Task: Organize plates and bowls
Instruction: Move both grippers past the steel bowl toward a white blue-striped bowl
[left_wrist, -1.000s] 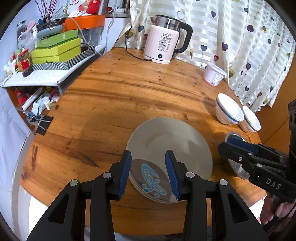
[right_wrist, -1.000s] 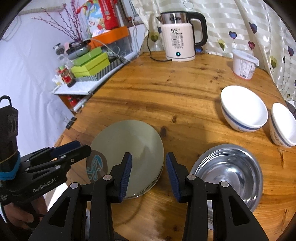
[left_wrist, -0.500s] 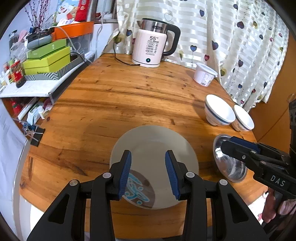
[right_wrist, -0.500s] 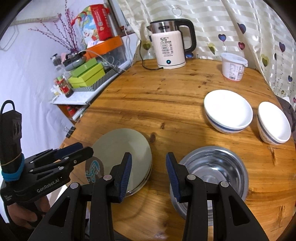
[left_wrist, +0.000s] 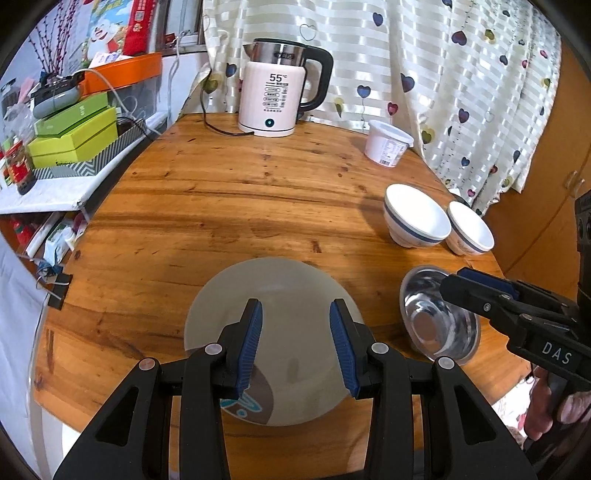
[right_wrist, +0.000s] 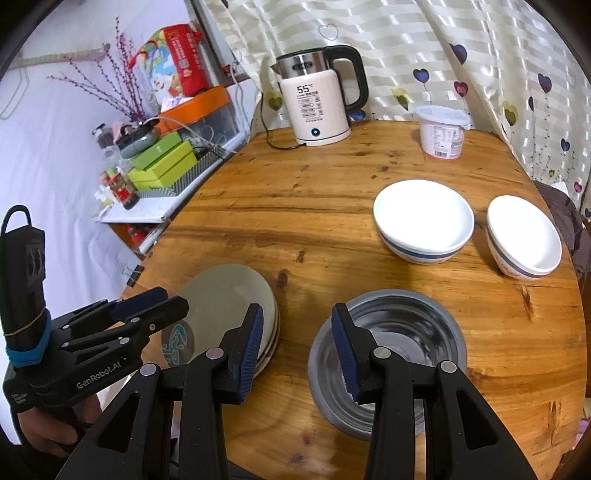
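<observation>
Left gripper (left_wrist: 295, 343): jaws apart, nothing between the pads; poised above the plates (left_wrist: 273, 339) at the near table edge.
Right gripper (right_wrist: 297, 347): jaws apart, empty; poised over the bare wood between the plates and the steel bowl (right_wrist: 388, 354).
Plates: stacked at the near edge of the wooden table (left_wrist: 221, 192), light grey-green; a plate with a brown and blue motif projects from under the stack toward the near side.
Steel bowl: upright, just right of the plates, apart from them.
Large white bowl (right_wrist: 423, 221): upright, blue band, beyond the steel bowl.
Small white bowl (right_wrist: 524, 240): upright, just beside the large one; contact between the two cannot be told.
Step in hand (judged): approach to a first pick; nothing lifted yet.
Method (judged): take bowls by the rim, one pad inside and one outside; nest small into large; lower squarely to avoid chipping. Steel wall likely slick, so clamp deep on the rim.
Risk (judged): plates close to the table edge; push inward, never outward.
Writing, left gripper body: "GenRobot.AI".
Writing, right gripper body: "DAS".
Kettle (left_wrist: 280, 88): display reads "55", degree mark beside it; panel text below too small to read.
Tub (right_wrist: 441, 131): printed label, not legible.
</observation>
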